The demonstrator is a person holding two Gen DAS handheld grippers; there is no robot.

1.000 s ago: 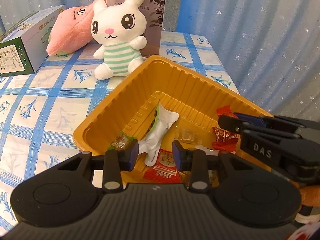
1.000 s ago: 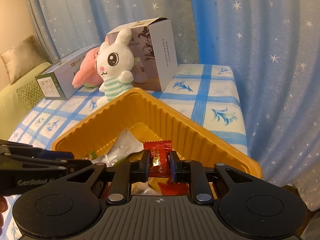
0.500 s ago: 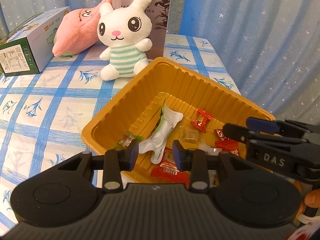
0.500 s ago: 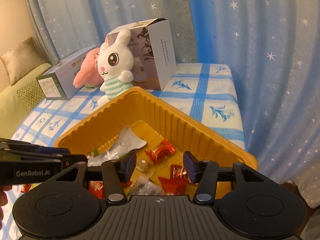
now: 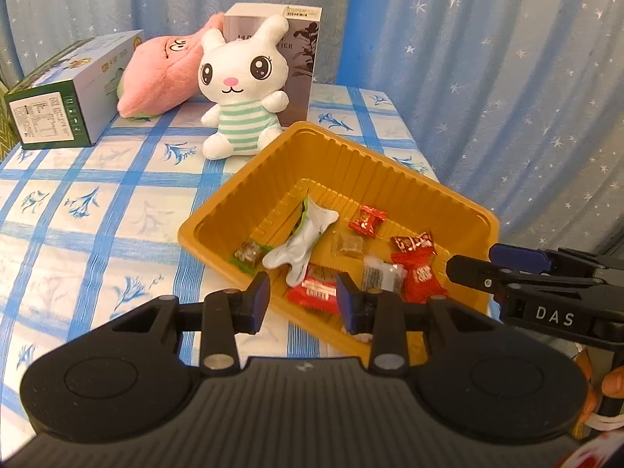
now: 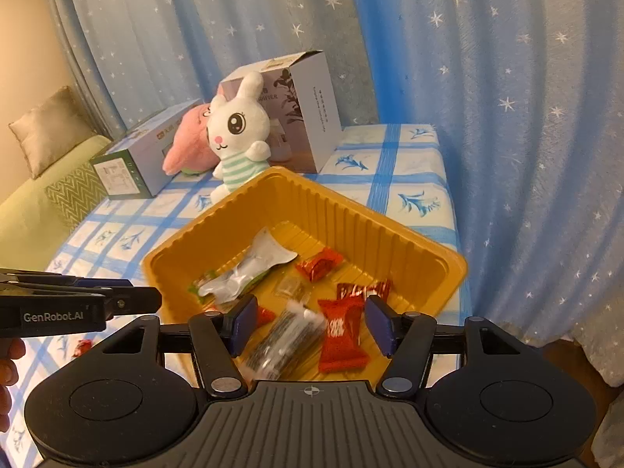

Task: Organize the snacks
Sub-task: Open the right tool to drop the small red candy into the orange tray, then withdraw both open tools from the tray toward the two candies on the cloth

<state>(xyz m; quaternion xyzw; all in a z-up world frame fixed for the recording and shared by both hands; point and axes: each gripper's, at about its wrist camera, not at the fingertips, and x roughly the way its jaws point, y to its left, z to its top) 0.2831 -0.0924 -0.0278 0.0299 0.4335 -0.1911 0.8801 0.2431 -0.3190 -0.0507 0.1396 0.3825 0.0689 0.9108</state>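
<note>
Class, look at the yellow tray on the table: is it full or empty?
Neither: the yellow tray is partly filled. Several wrapped snacks lie scattered on its floor, with bare floor between them.

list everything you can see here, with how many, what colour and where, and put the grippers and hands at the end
Ribbed plastic tray: one, yellow-orange, near right part of the table.
Wrapped snacks: about eight in the tray, mostly red, one long white, some clear; another red one on the cloth.
Plush rabbit: one, white, green-striped, behind the tray.
Plush toy: one, pink, beside the rabbit.
Cardboard boxes: two, grey-white upright, green-white lying.
Checked tablecloth: blue-white.
Starred curtain: blue.
Cushion: olive, far left.
Left gripper: black, open, empty.
Right gripper: black, jaws opening, empty.
Fingers: partly visible at edges.
</note>
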